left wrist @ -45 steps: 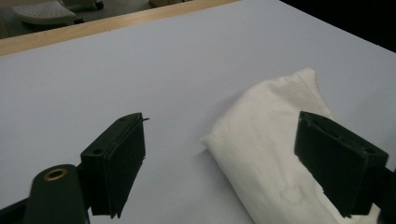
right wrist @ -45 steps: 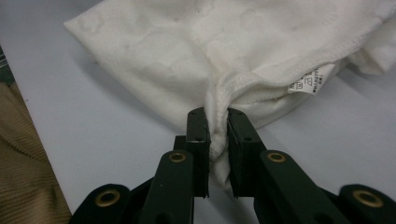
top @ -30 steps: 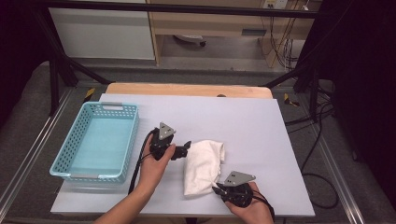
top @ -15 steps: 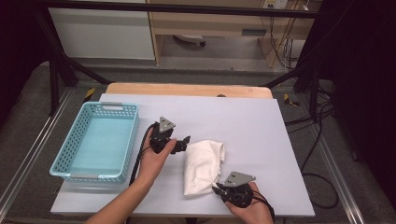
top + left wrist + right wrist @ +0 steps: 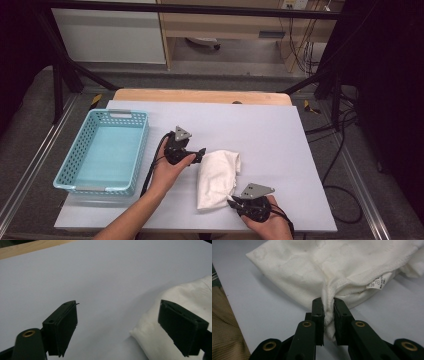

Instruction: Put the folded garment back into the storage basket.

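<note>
My right claw point(image 5: 328, 308) is clamped on the near hem of the white cloth point(image 5: 218, 177), a fold of fabric pinched tight between its jaws, just by the sewn-in label point(image 5: 376, 283); in the high view that claw point(image 5: 234, 202) sits at the cloth's lower right corner, close to the table's point(image 5: 280, 135) near edge. My left claw point(image 5: 117, 327) is spread wide and holds nothing. It hovers just beside the cloth's upper left edge, and in its own view one jaw stands over bare table while the other is already in front of the cloth's point(image 5: 180, 302) rumpled border. So the cloth lies to the right of my left claw point(image 5: 199, 152), almost touching it, with its long axis running from the far end down toward me and my right claw. That is the relation I judge the next move to hang on: the left claw is the nearer one to the free far corner, and it would need only a short slide sideways to bring cloth between its jaws. The blue basket point(image 5: 80, 155) stands well apart on the left side of the table, beyond my left forearm point(image 5: 145, 210).
</note>
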Available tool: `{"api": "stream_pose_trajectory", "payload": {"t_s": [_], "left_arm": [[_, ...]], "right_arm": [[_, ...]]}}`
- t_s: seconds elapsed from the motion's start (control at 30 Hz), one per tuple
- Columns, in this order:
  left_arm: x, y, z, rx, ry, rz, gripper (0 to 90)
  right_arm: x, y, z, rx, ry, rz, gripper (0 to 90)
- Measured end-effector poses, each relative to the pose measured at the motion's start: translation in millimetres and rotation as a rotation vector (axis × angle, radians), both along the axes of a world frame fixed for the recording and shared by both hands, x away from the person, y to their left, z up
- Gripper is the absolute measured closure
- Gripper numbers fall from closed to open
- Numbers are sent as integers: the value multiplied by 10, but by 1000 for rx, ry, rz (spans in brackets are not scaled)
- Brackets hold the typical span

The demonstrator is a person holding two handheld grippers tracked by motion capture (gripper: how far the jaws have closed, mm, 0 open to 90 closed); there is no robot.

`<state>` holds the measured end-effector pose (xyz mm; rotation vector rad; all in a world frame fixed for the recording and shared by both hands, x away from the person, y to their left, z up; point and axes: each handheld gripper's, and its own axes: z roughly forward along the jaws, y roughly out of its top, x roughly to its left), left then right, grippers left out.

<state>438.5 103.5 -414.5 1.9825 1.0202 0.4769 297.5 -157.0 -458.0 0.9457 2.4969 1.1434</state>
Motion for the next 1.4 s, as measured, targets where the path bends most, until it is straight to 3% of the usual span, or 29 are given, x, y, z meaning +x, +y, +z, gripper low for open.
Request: {"api": "stream_pose_trajectory", "payload": {"t_s": [0.1,0.2,0.43,0.67,1.4], "left_arm": [[1,-23,-1,23,0,-2,171],[2,-20,-5,16,18,-5,179],[-2,-78,-38,15,23,-43,239],[-13,-119,-57,30,31,-67,242],[-1,-123,-95,58,36,-84,259]], "right_arm": [[0,0,2,-2,0,0,807],[1,-1,1,-3,-2,2,807],[2,-1,3,-2,3,2,806],[5,-2,1,-4,-2,7,807],[3,-1,1,-1,3,6,803]]}}
